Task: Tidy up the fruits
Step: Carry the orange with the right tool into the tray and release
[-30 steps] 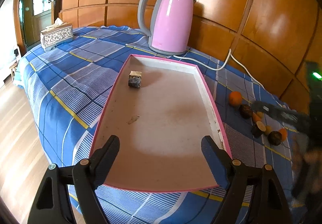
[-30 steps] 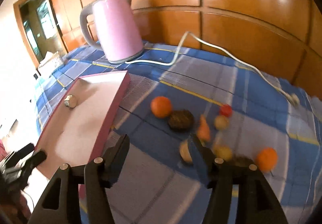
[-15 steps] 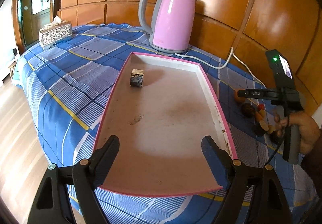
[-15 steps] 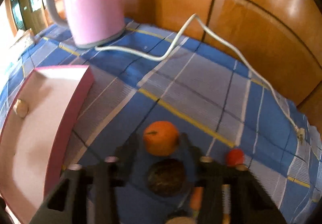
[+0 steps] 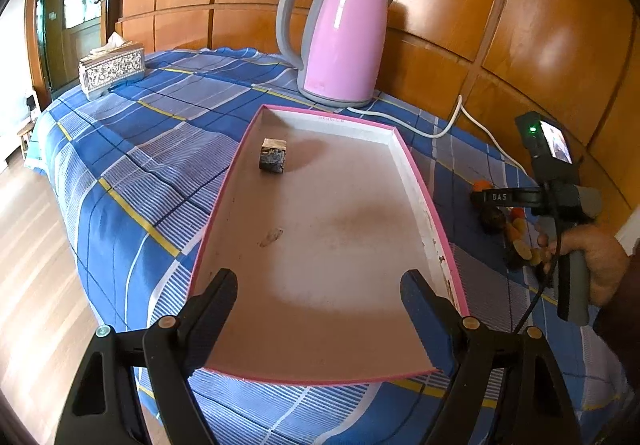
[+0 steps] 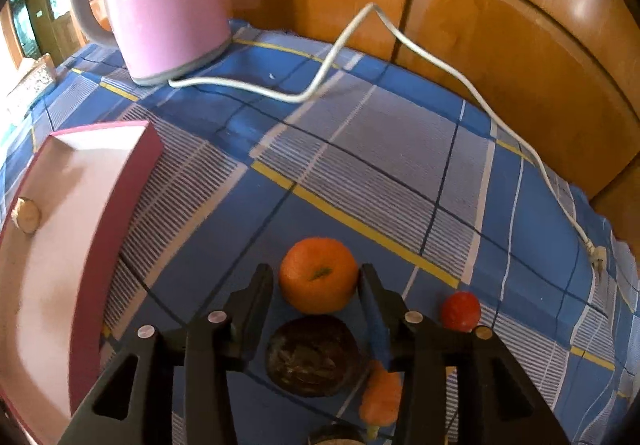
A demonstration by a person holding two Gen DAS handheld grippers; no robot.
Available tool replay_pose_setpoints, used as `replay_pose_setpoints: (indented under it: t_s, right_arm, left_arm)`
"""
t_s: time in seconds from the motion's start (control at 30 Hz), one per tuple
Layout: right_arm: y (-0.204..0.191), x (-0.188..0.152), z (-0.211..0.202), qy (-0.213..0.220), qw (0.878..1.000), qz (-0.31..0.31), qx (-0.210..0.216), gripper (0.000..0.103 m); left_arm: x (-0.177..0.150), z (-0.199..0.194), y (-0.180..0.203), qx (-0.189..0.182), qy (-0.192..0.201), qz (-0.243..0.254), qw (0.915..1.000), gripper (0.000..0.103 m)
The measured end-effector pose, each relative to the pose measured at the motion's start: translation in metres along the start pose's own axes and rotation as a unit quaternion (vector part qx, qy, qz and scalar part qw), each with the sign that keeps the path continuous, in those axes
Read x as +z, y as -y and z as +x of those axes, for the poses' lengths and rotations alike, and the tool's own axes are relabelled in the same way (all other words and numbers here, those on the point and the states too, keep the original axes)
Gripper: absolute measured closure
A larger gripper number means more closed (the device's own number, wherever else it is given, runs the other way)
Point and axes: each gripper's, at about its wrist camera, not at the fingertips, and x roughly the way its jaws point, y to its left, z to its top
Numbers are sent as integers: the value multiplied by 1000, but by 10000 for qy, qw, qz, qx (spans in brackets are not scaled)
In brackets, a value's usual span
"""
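A pink-rimmed tray (image 5: 416, 181) lies on the blue checked cloth and holds one dark fruit piece (image 5: 273, 155); both also show in the right wrist view, the tray (image 6: 120, 197) and the piece (image 6: 26, 215). My left gripper (image 5: 318, 285) is open and empty over the tray's near end. My right gripper (image 6: 318, 281) is open with its fingers on either side of an orange (image 6: 318, 275) on the cloth, not closed on it. A dark round fruit (image 6: 312, 359), a red fruit (image 6: 460, 311) and an orange piece (image 6: 380, 393) lie close by.
A pink kettle (image 5: 340, 45) stands behind the tray, its white cable (image 6: 400, 41) running across the cloth to the right. A tissue box (image 5: 112, 65) sits at the far left. The wooden wall runs close behind. The table edge drops off at left.
My right gripper has moved forward and down to the fruit pile, and its fingers now straddle the orange. My left gripper has stayed over the tray.
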Motion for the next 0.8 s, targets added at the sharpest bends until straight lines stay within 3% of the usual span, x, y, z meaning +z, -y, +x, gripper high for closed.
replay_pose_setpoints:
  t_s: [0.2, 0.3, 0.4, 0.53, 0.8]
  right_arm:
    - [5, -6, -24, 393, 9991, 170, 61, 63]
    - [-7, -7, -49, 632, 9966, 84, 525, 63]
    - [-38, -12, -70, 728, 9891, -290, 1250, 63]
    - [-84, -18, -78, 656, 9800, -771, 1711, 63]
    - [-128, -16, -66, 493, 9789, -799, 1817, 61]
  left_arm:
    - [2, -4, -2, 81, 120, -57, 9999, 19]
    - [2, -3, -5, 118, 100, -136, 9998, 19]
    - [1, -3, -7, 169, 64, -212, 9996, 19]
    - [2, -7, -10, 262, 122, -254, 9993, 19]
    - [2, -9, -20, 367, 98, -454, 9982, 18]
